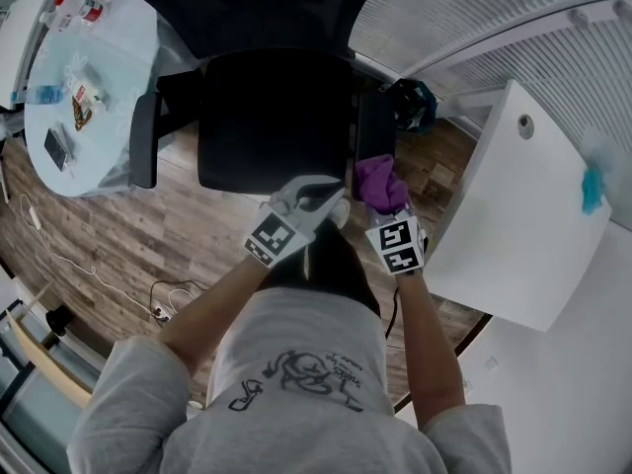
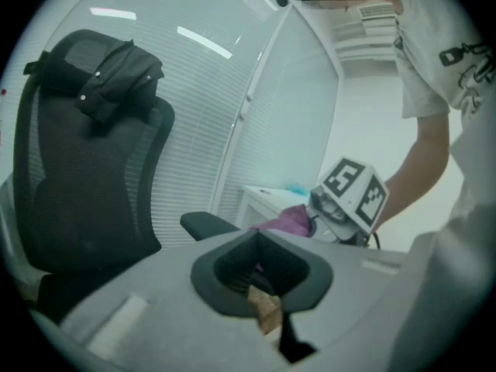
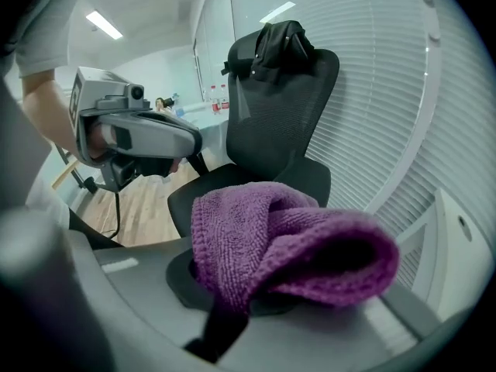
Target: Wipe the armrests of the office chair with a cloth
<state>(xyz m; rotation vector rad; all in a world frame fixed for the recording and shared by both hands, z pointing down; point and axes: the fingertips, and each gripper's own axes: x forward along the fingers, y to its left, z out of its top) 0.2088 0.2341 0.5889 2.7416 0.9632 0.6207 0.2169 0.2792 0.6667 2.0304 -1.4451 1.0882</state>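
Right tool (image 1: 388, 213): clenched on a purple cloth (image 3: 287, 246). The cloth is bunched and folded over itself, burying the jaw tips. Its loose end bulges forward and to the person's right.

Left tool (image 2: 263, 273): jaws drawn together, nothing between them, only a thin slit showing floor.

Both tools are held close, side by side, at the front edge of a black office chair (image 1: 272, 117).

The cloth sits at the near end of the armrest (image 1: 375, 126) on the person's right; contact cannot be made out. That armrest's long axis runs away from the person, front to back. The other armrest (image 1: 145, 141) is well apart and bare.

Chair base hidden under the seat. A dark garment (image 3: 279, 45) is draped over the headrest.

White cabinet (image 1: 523, 205) to the right, round tabletop (image 1: 109, 28) far left; its small items are too small to name.
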